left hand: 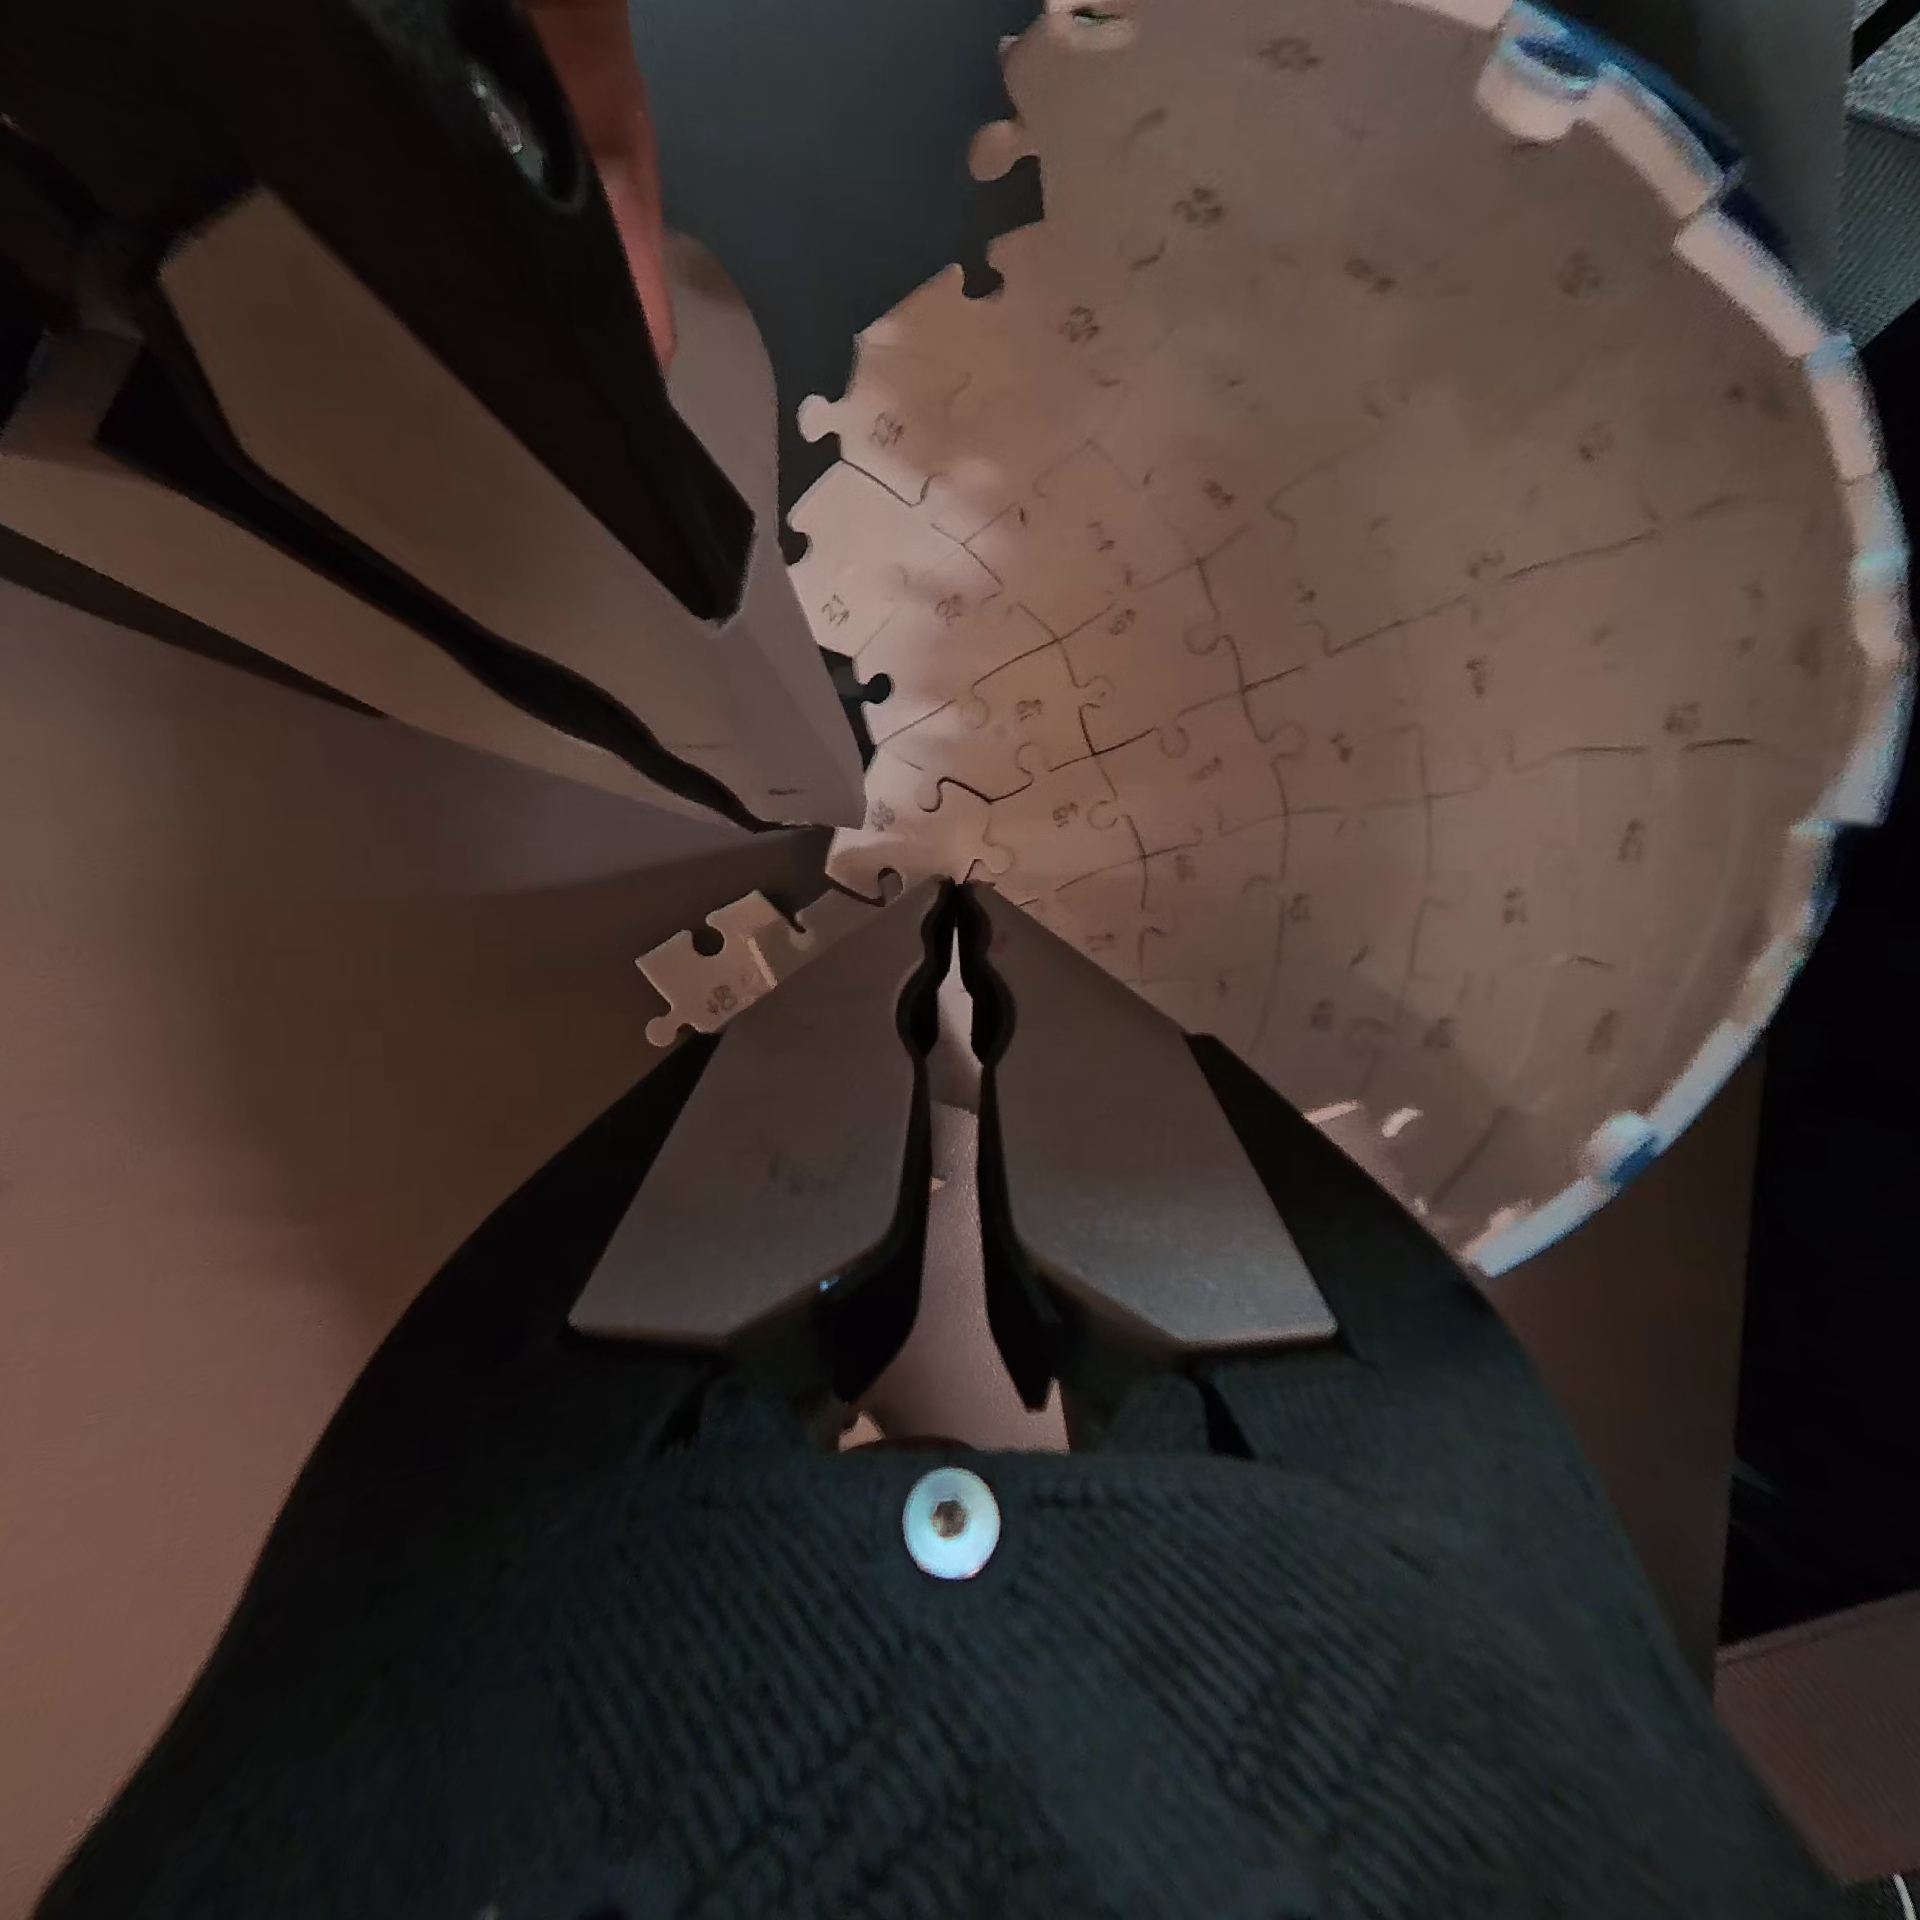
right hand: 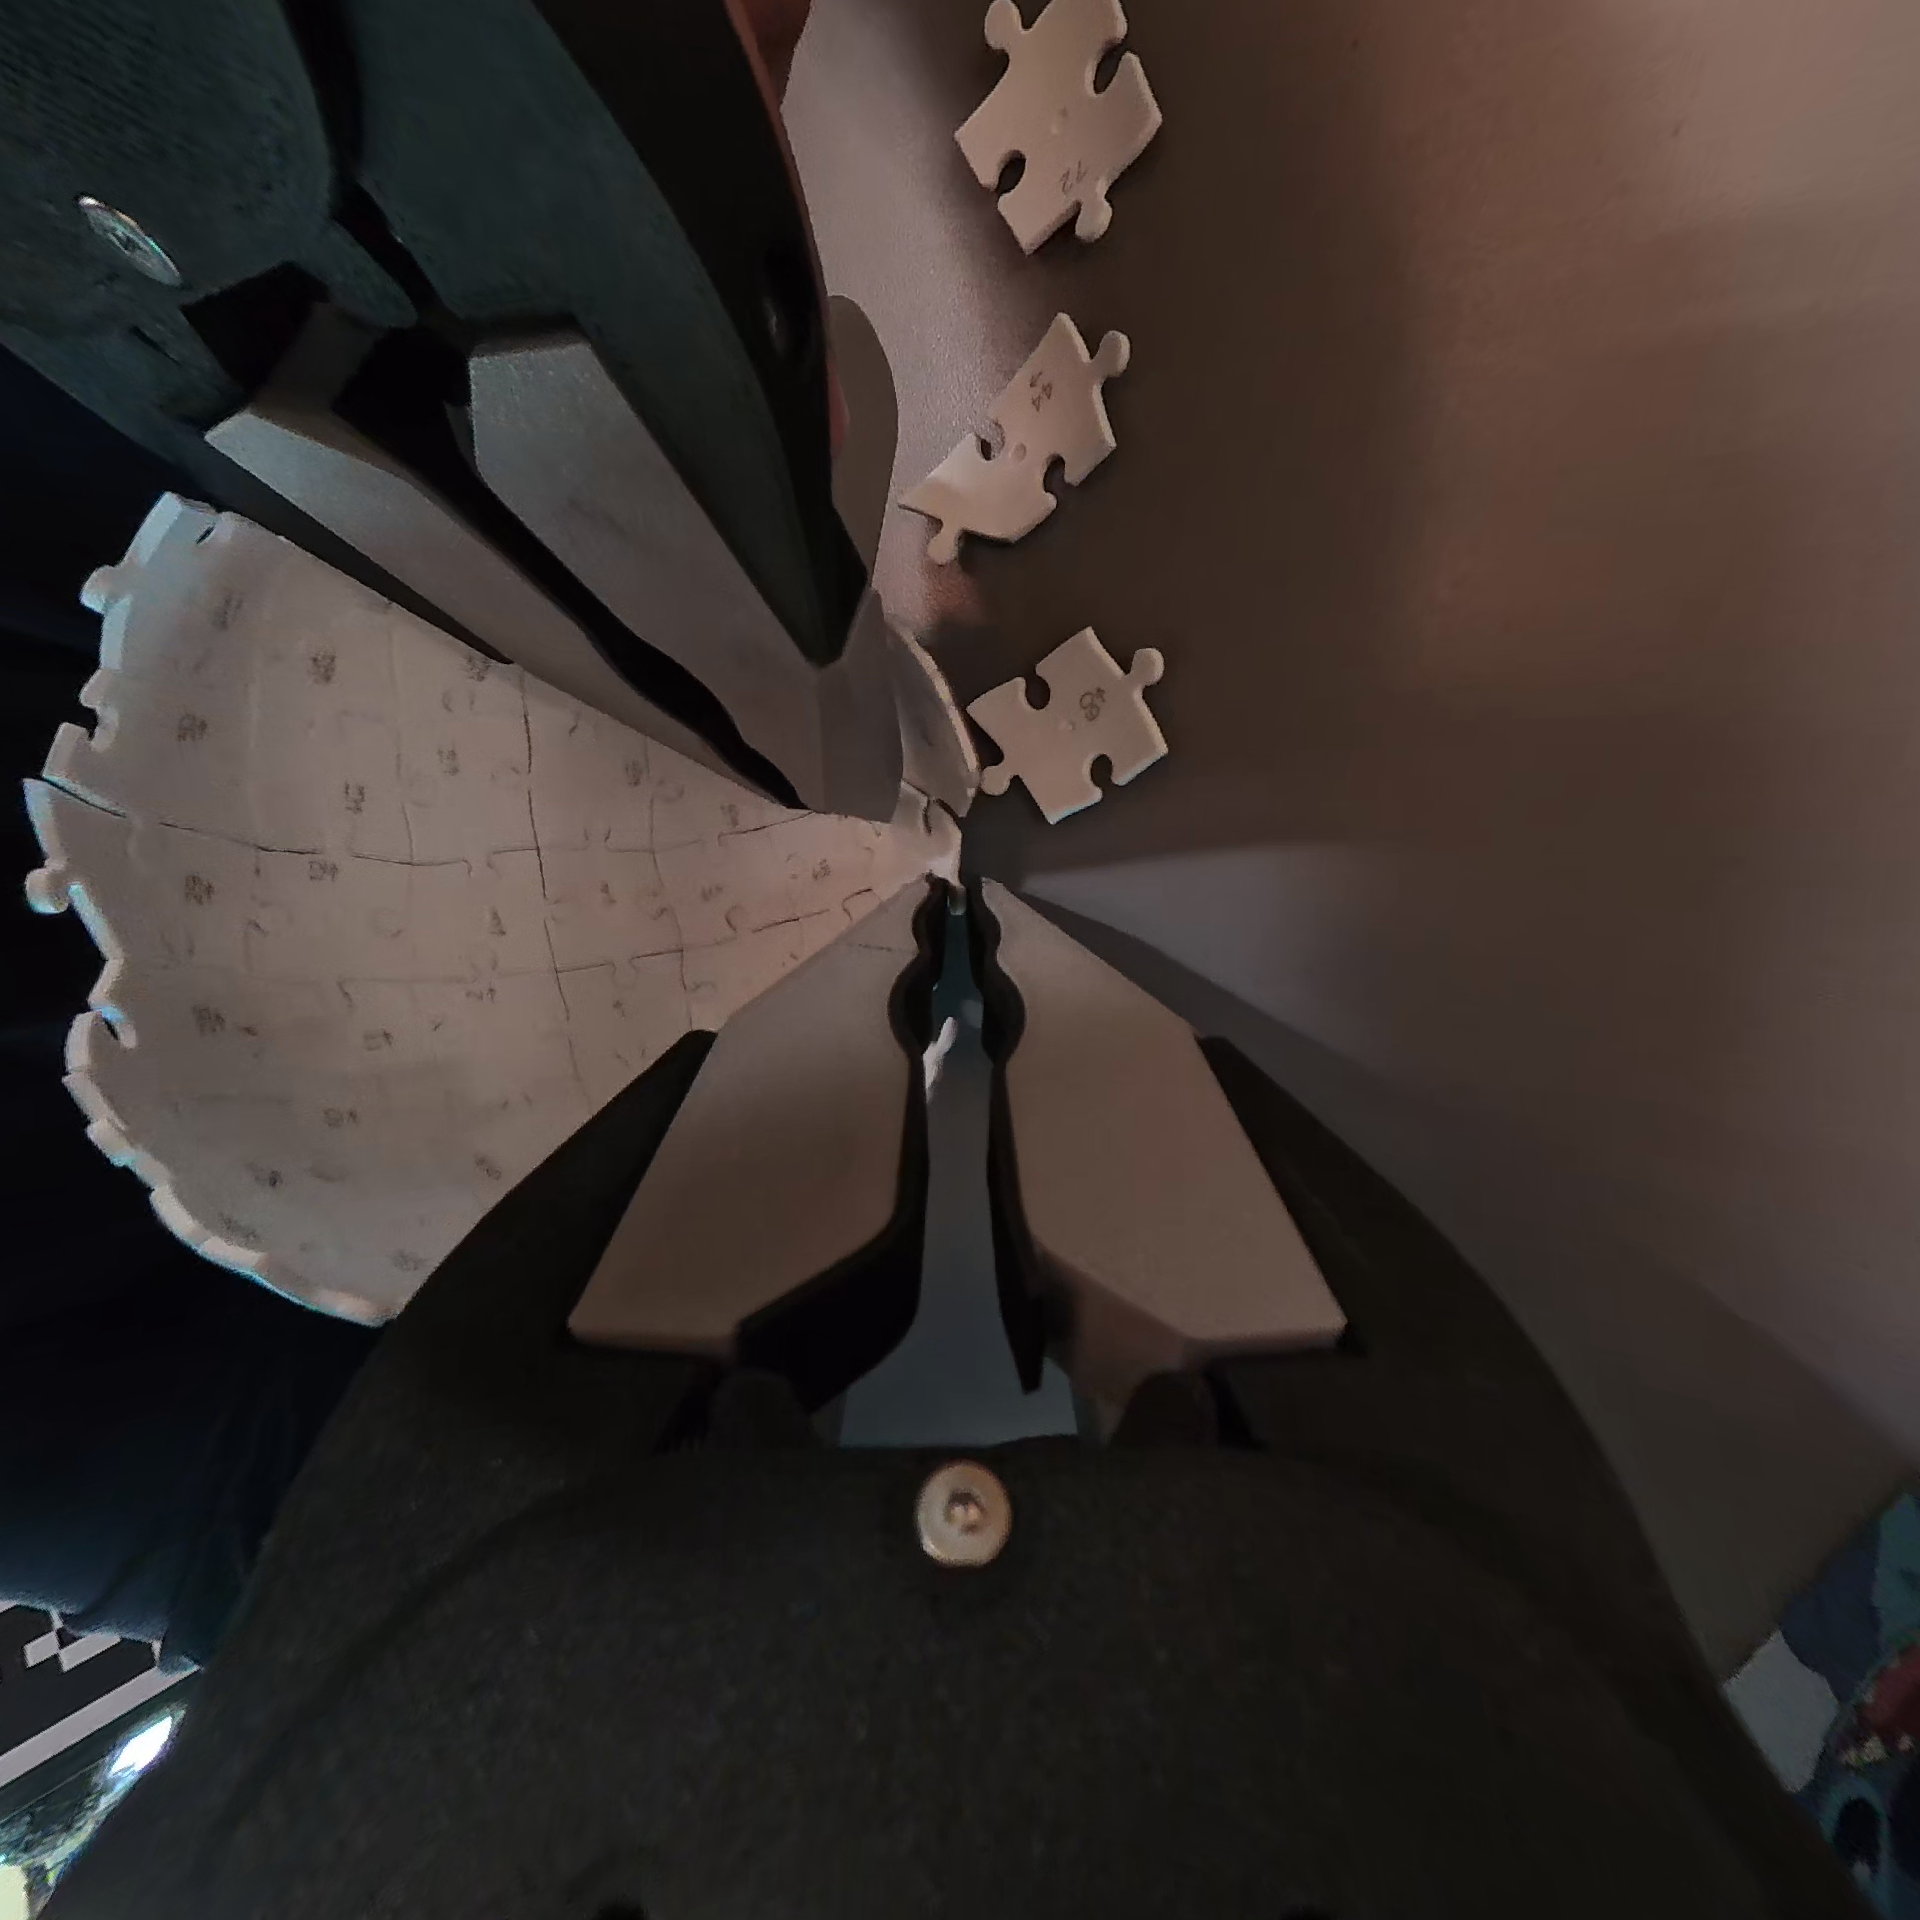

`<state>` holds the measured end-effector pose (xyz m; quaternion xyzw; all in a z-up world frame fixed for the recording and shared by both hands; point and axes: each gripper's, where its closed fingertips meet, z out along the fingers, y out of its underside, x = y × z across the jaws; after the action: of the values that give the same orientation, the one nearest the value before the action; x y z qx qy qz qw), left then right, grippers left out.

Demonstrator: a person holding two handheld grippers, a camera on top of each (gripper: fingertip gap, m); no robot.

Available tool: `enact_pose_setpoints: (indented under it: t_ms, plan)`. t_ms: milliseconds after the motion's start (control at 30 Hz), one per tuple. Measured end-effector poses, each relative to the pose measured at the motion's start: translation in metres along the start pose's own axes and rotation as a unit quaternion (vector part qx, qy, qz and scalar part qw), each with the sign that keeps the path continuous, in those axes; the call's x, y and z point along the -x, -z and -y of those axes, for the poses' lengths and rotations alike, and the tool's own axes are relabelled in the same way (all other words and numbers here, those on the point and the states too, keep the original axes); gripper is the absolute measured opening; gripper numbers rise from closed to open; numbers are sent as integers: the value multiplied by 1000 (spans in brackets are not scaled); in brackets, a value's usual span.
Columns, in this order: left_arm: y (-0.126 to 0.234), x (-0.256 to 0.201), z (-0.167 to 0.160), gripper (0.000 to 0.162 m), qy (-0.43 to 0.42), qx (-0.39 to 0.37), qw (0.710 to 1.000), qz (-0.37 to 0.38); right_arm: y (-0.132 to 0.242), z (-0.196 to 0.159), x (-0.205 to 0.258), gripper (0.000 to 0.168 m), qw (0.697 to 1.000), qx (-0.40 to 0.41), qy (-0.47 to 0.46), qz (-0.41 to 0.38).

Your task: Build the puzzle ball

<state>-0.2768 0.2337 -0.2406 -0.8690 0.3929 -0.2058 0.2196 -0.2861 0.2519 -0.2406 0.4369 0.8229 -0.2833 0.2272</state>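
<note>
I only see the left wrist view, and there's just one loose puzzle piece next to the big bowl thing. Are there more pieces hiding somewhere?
Observer: Yes. The right wrist view shows three on the table: a nearest piece, a middle piece and a far piece.
Operator: Do they touch the bowl?
Observer: The nearest piece lies right against the half-built ball's rim, though I cannot tell if it is joined. The other two lie apart.
Operator: What's my other gripper doing?
Observer: The right gripper is nearly closed at the rim, with a white sliver between its fingers.
</note>
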Motion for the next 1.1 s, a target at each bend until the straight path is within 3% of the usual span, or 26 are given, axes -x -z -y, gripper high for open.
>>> enact_pose_setpoints:
  t_ms: [467,733,967,1100]
  plan:
    - [22,3,-7,0,2,-13,999,32,-2,1,3,0,1000,2,0,3]
    - [47,16,-6,4,59,-53,995,52,-2,1,4,0,1000,4,1,4]
    - [49,41,-4,8,120,-81,988,53,-3,0,6,0,1000,8,3,4]
    - [37,42,-11,12,112,-66,991,25,-3,0,6,0,1000,8,3,5]
